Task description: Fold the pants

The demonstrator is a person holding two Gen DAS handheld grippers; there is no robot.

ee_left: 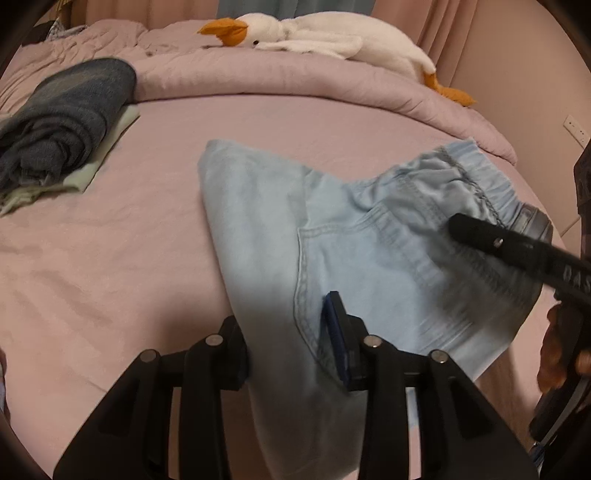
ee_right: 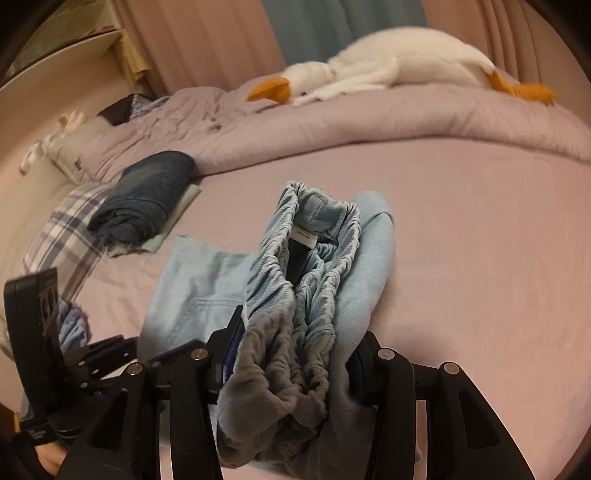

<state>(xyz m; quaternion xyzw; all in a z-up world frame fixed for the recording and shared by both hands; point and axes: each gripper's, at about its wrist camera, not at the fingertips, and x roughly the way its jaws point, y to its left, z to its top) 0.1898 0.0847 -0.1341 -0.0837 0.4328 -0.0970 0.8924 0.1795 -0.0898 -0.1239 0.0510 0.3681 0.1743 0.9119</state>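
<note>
Left wrist view. Your left gripper (ee_left: 295,343) straddles a bunched fold of the light-blue denim pants (ee_left: 369,251), cloth running between the two fingers. The jaws stand part open; whether the pads are pressing the cloth you cannot tell from here. The pants lie on the pink bed sheet (ee_left: 110,266), back pocket stitching up, elastic waistband toward the right edge. Your right gripper (ee_left: 465,229) reaches in from the right at that waistband. Off to the left sits a folded dark-blue garment (ee_left: 70,114) on a pale green cloth, well apart from the pants. A white plush goose with an orange beak (ee_left: 314,33) lies on the bunched pink quilt (ee_left: 258,77) at the back.

Right wrist view. The right gripper (ee_right: 291,365) is closed about halfway on the gathered elastic waistband of the pants (ee_right: 310,273), which fills the gap between the fingers; the waist opening gapes upward with its white label showing. The rest of the pants trail left onto the sheet (ee_right: 480,229). The left gripper's body shows at lower left.

Step in hand, as judged: a fold in progress, waistband end lifted and carried over the legs.

Next move calls for: lay the waistband down square on the lower layer, edges matched, then let go with both grippers without dragging the cloth.
</note>
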